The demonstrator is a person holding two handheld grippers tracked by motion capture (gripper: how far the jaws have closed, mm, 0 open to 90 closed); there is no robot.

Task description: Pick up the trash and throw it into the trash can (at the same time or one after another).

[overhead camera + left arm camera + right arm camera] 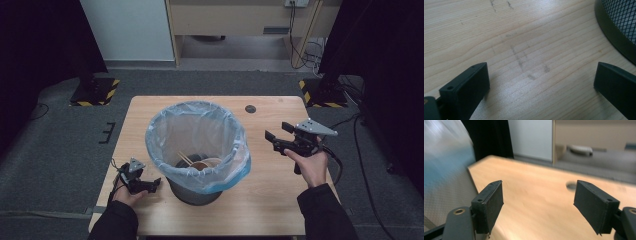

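Keep both sets of fingers [489,202] spread and empty, right gripper [278,134] just beside the bin [197,145], left gripper [150,185] low on desk [280,200].

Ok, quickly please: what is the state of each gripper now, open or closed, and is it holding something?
Left gripper: open, holding nothing, low over the table beside the bin.
Right gripper: open, holding nothing.

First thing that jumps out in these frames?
The mesh bin lined with a pale blue bag, mid-table, with a paper cup and wooden sticks inside. The left tool rests open on the table beside it. The right tool hangs open right of the bin.
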